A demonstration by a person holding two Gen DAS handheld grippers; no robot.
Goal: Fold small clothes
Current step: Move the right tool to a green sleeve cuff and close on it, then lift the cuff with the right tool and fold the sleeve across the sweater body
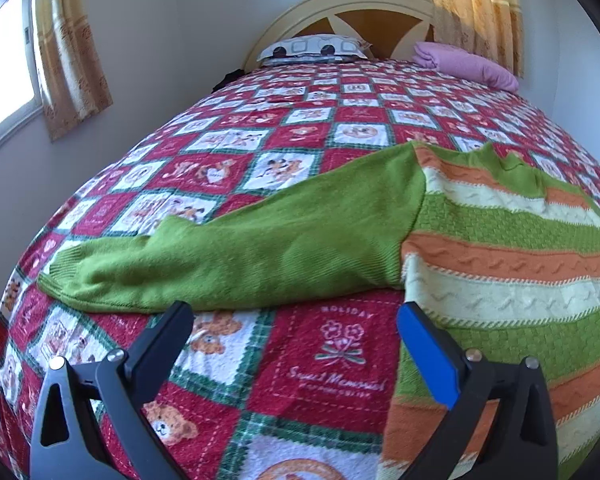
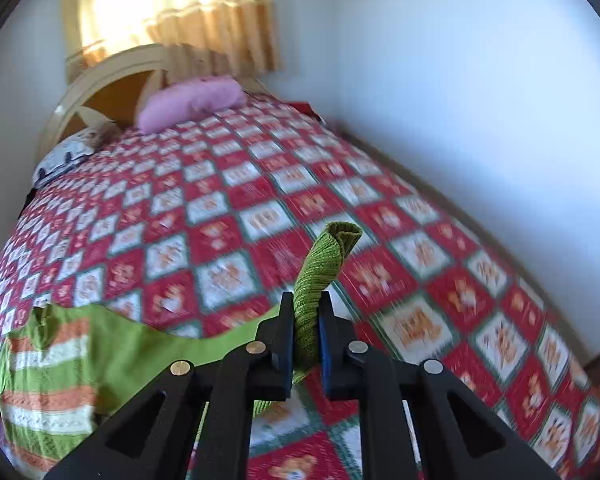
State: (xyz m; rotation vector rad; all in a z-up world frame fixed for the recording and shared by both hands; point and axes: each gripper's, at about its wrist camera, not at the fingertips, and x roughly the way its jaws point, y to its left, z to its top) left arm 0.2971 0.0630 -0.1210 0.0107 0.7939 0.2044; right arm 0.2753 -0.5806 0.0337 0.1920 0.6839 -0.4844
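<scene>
On the bedspread (image 1: 260,380): left tongs (image 1: 296,320) wide open, empty; right tongs (image 2: 306,320) clamp sweater (image 1: 500,264) cuff (image 2: 320,276) (green rib).

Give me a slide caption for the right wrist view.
Right gripper pinches the sweater's green cuff above the quilt.

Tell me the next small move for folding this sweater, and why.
Probably carry the right hand-held gripper across toward the striped body and lay its sleeve there. It is shut on that green cuff, lifted off the quilt. The left hand-held gripper is open and empty, beside the other sleeve, which lies flat and unfolded.
</scene>
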